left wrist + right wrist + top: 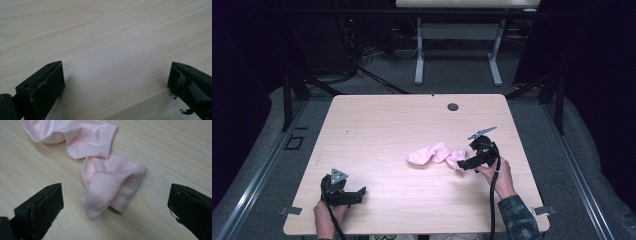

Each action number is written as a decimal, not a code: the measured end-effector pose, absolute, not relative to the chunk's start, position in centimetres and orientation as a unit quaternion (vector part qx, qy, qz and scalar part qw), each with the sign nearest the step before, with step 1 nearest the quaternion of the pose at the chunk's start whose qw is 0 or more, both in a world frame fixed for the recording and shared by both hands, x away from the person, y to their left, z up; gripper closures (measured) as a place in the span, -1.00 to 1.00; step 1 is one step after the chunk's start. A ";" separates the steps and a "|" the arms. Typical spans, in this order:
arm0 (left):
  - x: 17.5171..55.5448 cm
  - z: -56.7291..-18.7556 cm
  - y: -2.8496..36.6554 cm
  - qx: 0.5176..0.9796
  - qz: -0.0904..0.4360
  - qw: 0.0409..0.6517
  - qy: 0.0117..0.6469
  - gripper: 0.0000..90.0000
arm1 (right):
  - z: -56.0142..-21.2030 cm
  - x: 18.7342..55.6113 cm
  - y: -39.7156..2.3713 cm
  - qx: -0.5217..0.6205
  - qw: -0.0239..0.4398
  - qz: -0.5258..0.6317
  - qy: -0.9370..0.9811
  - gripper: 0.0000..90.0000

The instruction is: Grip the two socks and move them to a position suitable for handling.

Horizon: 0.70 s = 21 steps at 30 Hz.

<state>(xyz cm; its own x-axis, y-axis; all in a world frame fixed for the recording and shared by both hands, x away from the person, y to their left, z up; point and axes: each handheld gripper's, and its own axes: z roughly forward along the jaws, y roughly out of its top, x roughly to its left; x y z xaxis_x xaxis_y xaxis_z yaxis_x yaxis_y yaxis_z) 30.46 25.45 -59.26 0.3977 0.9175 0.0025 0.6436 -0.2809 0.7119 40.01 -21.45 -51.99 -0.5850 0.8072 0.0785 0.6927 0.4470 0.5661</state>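
A crumpled pink cloth lies on the light wooden table, right of centre. My right gripper is at the cloth's right end, held by a hand, jaws wide open. In the right gripper view the folded end of the pink cloth lies on the table between and just ahead of the two black jaws of the right gripper, touching neither. My left gripper rests near the table's front left, open, with bare wood between the jaws of the left gripper.
A round cable hole sits near the table's far edge. Beyond the table stands a white table frame on grey floor, with cables on the floor. Metal brackets stick out at the front corners.
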 end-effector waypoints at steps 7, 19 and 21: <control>30.5 -59.3 25.4 0.771 0.213 0.322 0.506 -0.98 | -53.4 41.8 -20.3 0.451 0.097 0.272 0.845 -0.79; 30.4 -59.3 25.4 0.771 0.213 0.322 0.507 -0.98 | -55.5 42.6 -19.1 0.458 0.114 0.230 0.851 -0.15; 30.4 -59.3 25.5 0.770 0.213 0.322 0.507 -0.98 | -55.7 42.5 -19.0 0.460 0.110 0.228 0.851 -0.09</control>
<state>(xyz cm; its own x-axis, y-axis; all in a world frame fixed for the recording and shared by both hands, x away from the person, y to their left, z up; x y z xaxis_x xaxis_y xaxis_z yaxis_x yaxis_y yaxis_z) 30.44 25.46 -59.25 0.3948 0.9188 0.0018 0.6441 -0.2781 0.7126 42.55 -19.01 -55.71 -0.5533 0.8327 0.0224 0.7320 0.4732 0.4902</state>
